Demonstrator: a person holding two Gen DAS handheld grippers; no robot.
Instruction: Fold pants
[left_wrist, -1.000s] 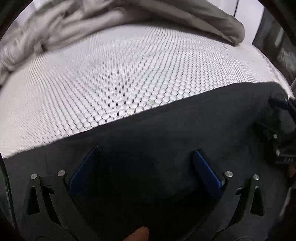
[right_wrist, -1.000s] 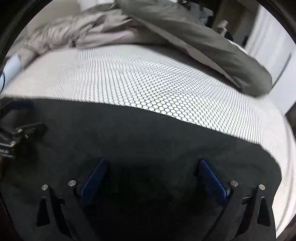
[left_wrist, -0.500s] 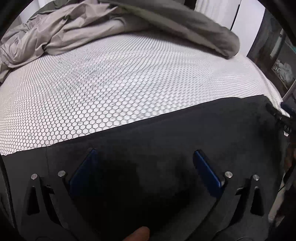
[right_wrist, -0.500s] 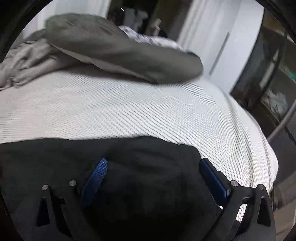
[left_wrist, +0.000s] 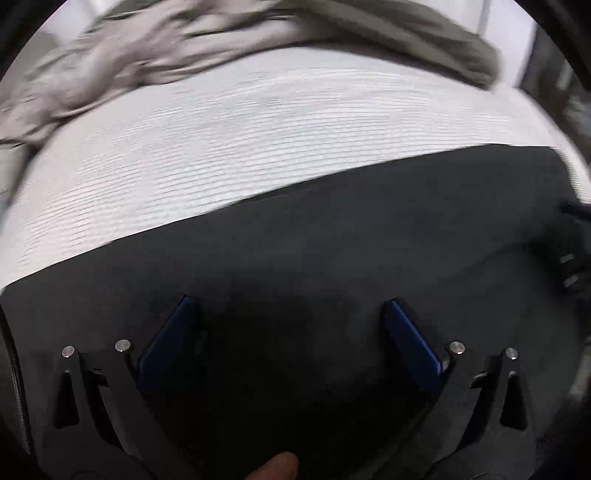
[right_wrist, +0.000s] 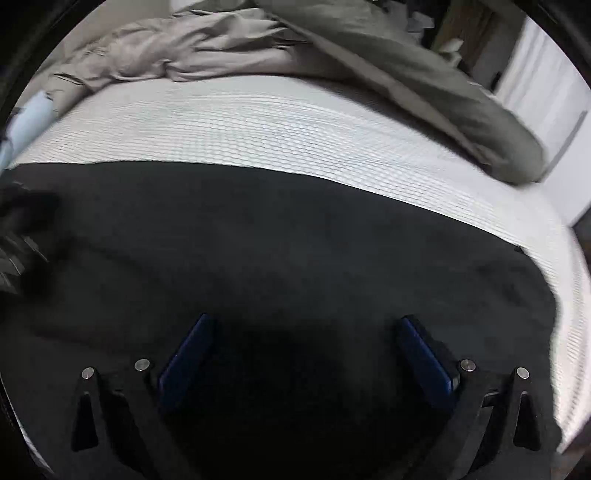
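The black pants (left_wrist: 332, 240) lie flat on a white mattress with a honeycomb pattern (left_wrist: 221, 147). They fill the lower half of both wrist views, also as a dark spread of pants (right_wrist: 295, 240). My left gripper (left_wrist: 290, 306) hovers over the cloth with its blue pads wide apart and nothing between them. My right gripper (right_wrist: 306, 325) is open the same way above the pants, near their right end. The other gripper shows dimly at the right edge of the left view and the left edge of the right view. A fingertip (left_wrist: 277, 467) shows at the bottom.
A crumpled grey duvet (right_wrist: 184, 51) and a long grey pillow (right_wrist: 461, 110) lie along the far side of the mattress (right_wrist: 295, 125). The mattress edge drops off at the right, with a white wall (right_wrist: 546, 85) and dark furniture beyond.
Both views shifted with motion blur. The right gripper swung right, then back left over the pants. Both grippers stay open with nothing held.
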